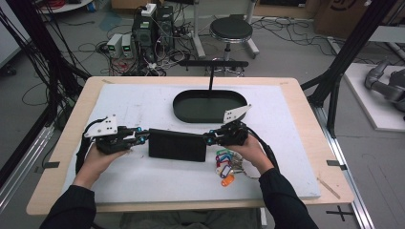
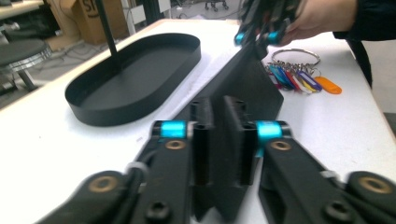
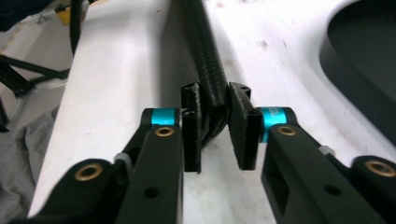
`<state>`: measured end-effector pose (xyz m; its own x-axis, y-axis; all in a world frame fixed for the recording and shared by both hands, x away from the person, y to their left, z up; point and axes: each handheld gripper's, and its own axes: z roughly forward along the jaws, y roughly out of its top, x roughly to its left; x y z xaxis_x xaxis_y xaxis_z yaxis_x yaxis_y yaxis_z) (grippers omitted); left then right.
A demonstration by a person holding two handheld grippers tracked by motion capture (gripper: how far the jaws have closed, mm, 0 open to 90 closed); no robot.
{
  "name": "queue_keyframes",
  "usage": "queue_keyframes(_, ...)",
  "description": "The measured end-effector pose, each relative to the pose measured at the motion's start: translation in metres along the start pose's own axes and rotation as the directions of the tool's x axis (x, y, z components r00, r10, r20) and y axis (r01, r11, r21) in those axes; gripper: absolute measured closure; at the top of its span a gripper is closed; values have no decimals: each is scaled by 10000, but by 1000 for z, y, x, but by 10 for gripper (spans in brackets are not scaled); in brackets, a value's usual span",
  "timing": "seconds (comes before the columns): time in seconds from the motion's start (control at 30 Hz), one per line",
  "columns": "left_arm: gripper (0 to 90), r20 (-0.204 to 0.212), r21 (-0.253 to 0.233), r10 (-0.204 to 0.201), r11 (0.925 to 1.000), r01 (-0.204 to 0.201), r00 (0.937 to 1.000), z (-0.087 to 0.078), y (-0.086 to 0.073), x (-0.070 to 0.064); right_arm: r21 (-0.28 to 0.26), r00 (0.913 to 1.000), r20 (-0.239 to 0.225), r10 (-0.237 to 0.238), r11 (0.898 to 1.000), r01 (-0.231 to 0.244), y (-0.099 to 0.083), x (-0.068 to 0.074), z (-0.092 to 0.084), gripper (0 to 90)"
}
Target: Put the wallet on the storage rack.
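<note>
Two claws, one at each end of a black pouch, and I hold it between them near the middle of the white worktop. My left claw meets the pouch's left end, my right claw its right end, so the pouch's long axis runs straight from one claw to the other, across the worktop and level with its front edge. In the right gripper view the pads pinch the pouch's thick, stitched end, its body running away from me down the worktop. In the left gripper view my left claw has its pads drawn nearly together over the pouch's near edge, and I judge them to be gripping it, though the blur there leaves some doubt. Beyond the pouch, towards the far side, sits a black oval tray with an upright post, its long axis parallel to the pouch and just apart from it. A ring of coloured key tags lies by my right hand, just in front of the pouch's right end. I reckon the coming move is a lift and a carry away from me into the tray, and since both lie the same way, the pouch should need no turning, only both hands rising evenly to clear the rim.
</note>
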<state>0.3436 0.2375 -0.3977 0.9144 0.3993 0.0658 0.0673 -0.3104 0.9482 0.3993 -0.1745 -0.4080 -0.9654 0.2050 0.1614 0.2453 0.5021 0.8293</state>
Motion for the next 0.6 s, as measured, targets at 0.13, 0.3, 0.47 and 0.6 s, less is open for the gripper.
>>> queue_keyframes(0.13,620,-246,254,-354,9990,360,9991,4,-2,2,142,9961,472,-749,9971,743,5,15,-2,787)
queue_keyframes(0.3,433,-384,367,-845,9956,859,9957,11,-6,7,201,9887,560,-1388,9902,1379,4,24,-5,787)
queue_keyframes(0.47,424,218,603,-1318,9896,1303,9910,19,-13,12,207,9851,578,-1619,9867,1610,3,28,-7,784)
queue_keyframes(0.6,548,550,1176,-1205,9866,1134,9912,28,-17,11,98,9853,569,-1610,9870,1607,1,29,-7,771)
